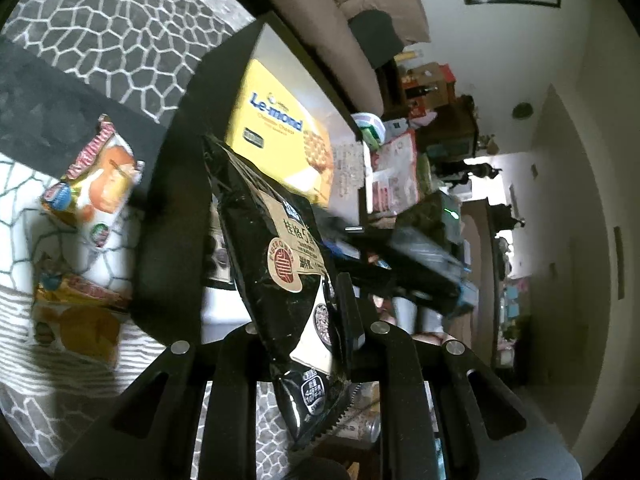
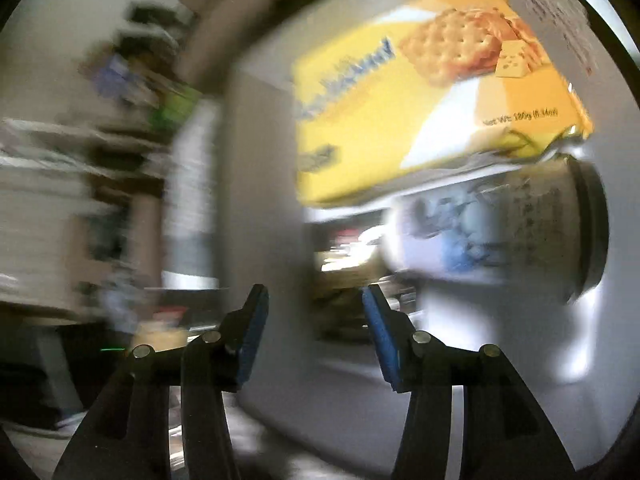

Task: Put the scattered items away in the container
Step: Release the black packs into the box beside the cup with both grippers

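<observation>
A black snack packet (image 1: 280, 264) is clamped between the jaws of the left gripper (image 1: 304, 320), above the container (image 1: 180, 184), where a yellow cracker box (image 1: 280, 128) lies. The right gripper (image 2: 316, 300) is seen empty, jaws parted.

In the left wrist view a black snack packet (image 1: 280, 264) is filling the centre, blocking the way to the yellow cracker box (image 1: 280, 128) in the container (image 1: 188, 128). In the right wrist view the gap ahead of the right gripper (image 2: 314, 312) is lying free, with a jar (image 2: 520, 232) crowding the right.
</observation>
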`<state>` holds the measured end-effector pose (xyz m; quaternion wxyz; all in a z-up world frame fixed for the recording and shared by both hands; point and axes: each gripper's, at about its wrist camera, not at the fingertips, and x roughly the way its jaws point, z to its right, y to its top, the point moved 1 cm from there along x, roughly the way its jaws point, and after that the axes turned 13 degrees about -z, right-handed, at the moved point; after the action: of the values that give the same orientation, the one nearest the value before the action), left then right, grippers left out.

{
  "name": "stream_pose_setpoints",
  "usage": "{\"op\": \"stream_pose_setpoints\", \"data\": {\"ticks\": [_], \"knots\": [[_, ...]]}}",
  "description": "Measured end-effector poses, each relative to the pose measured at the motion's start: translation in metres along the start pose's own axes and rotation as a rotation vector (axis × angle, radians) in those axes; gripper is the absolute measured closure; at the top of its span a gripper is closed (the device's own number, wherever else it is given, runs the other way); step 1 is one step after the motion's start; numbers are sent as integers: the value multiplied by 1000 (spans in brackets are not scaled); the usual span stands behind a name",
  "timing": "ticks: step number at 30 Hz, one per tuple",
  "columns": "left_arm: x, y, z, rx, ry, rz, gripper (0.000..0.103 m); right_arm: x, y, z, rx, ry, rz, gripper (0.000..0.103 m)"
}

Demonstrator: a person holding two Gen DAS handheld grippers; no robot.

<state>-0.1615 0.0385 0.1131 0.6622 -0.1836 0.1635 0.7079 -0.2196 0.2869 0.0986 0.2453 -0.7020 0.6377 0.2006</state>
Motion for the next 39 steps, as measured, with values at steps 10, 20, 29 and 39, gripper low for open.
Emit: {"op": "stream_pose_setpoints", "data": {"ticks": [10,20,29,39], "knots": [[8,-17,32,138,-93,-30,87,24,-24,-10,64,367,-26,36],[27,-11,33,142,-45,-68,87,17,-26,-20,-3,348,9,82],[29,1,21,90,14,-59,45,13,-5,-15,-22,236,62,93],[-16,-9,-6,44,45,4,41,43,34,-8,-35,34,30,93]]}}
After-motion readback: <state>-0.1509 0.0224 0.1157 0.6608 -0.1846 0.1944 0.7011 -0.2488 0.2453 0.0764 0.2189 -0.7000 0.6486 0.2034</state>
